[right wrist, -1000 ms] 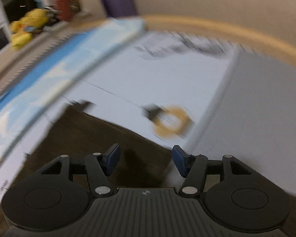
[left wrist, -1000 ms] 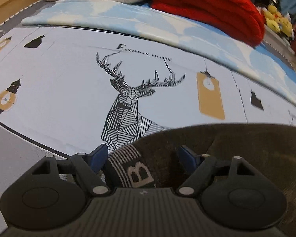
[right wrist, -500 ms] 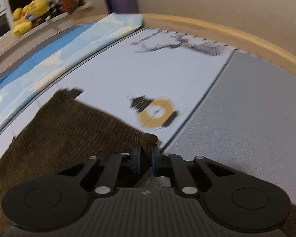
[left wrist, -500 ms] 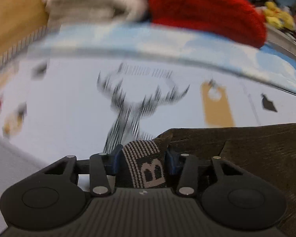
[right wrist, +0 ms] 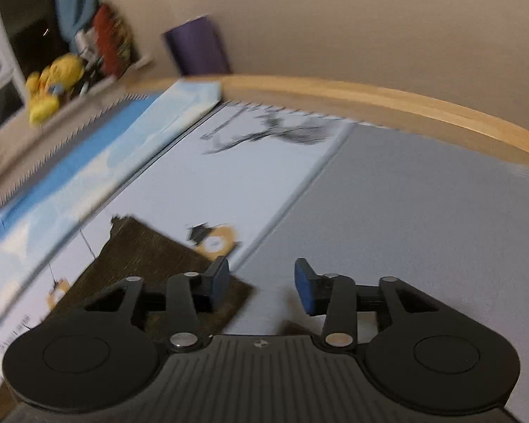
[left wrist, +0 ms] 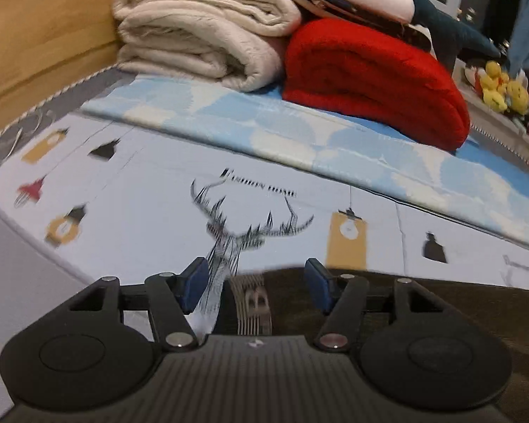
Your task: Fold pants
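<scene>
Left wrist view: my left gripper [left wrist: 254, 282] stands with its jaws apart, holding nothing. The brown pants [left wrist: 423, 303] lie flat on the printed bed sheet [left wrist: 141, 204], near its front edge, and the striped waistband [left wrist: 252, 299] sits between the fingers without being pinched. One letter reads on the waistband, a "B". The sheet carries a deer drawing under a line of print too blurred to read with certainty. A red blanket [left wrist: 370, 81] and a cream blanket [left wrist: 201, 24] are stacked at the far edge.

Right wrist view: my right gripper [right wrist: 261, 282] is likewise spread and empty. The pants' corner [right wrist: 180, 264] lies under its left finger, close to the grey strip. No writing is legible here.

Judgement: I see a flat, squared piece; whether further folds remain I cannot tell.
</scene>
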`<state>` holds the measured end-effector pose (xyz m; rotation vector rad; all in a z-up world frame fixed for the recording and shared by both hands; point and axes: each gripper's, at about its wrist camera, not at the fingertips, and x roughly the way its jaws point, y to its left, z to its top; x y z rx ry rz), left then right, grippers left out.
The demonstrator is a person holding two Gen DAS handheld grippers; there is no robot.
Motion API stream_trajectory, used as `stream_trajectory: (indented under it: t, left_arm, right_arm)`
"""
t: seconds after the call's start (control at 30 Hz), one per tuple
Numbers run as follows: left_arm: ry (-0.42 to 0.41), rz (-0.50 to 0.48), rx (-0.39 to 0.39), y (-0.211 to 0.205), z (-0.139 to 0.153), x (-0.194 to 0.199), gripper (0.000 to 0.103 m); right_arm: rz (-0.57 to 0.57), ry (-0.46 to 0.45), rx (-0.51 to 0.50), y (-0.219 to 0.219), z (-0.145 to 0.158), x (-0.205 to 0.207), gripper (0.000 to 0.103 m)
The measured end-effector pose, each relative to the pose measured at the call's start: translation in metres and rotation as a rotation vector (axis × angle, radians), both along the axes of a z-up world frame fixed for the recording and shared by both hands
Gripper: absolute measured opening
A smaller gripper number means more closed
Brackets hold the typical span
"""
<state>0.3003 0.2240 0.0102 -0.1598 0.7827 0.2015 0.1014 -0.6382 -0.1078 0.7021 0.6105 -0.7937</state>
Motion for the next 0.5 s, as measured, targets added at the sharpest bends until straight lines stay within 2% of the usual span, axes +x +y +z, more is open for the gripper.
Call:
stream_trajectory:
  t: [0.13, 0.2, 0.23, 0.3, 0.33, 0.37, 0.5]
  left_arm:
    - [0.090, -0.057, 0.016, -0.008, 0.014, -0.053, 0.066]
    - [0.103, -0.126, 0.031, -0.011, 0.013, -0.086, 0.073]
    - [0.105, -0.157, 0.041, -0.011, 0.009, -0.102, 0.079]
    - [0.116, -0.203, 0.056, -0.009, -0.008, -0.130, 0.080]
    - [0.170, -0.225, 0.069, -0.007, -0.021, -0.137, 0.080]
    - [0.219, -0.236, 0.079, -0.006, -0.030, -0.139, 0.080]
    - [0.276, -0.229, 0.090, 0.004, -0.051, -0.143, 0.081]
  right_arm:
    - [-0.097, -0.019, 0.152, -0.009, -0.002, -0.085, 0.050]
    - [-0.141, 0.022, 0.229, -0.009, -0.014, -0.122, 0.050]
    - [-0.155, 0.041, 0.260, -0.007, -0.022, -0.137, 0.050]
    - [-0.169, 0.111, 0.348, -0.002, -0.042, -0.163, 0.050]
    - [-0.178, 0.127, 0.382, 0.001, -0.050, -0.173, 0.050]
    - [-0.182, 0.139, 0.378, 0.003, -0.053, -0.179, 0.050]
    - [-0.125, 0.223, 0.320, 0.009, -0.056, -0.187, 0.050]
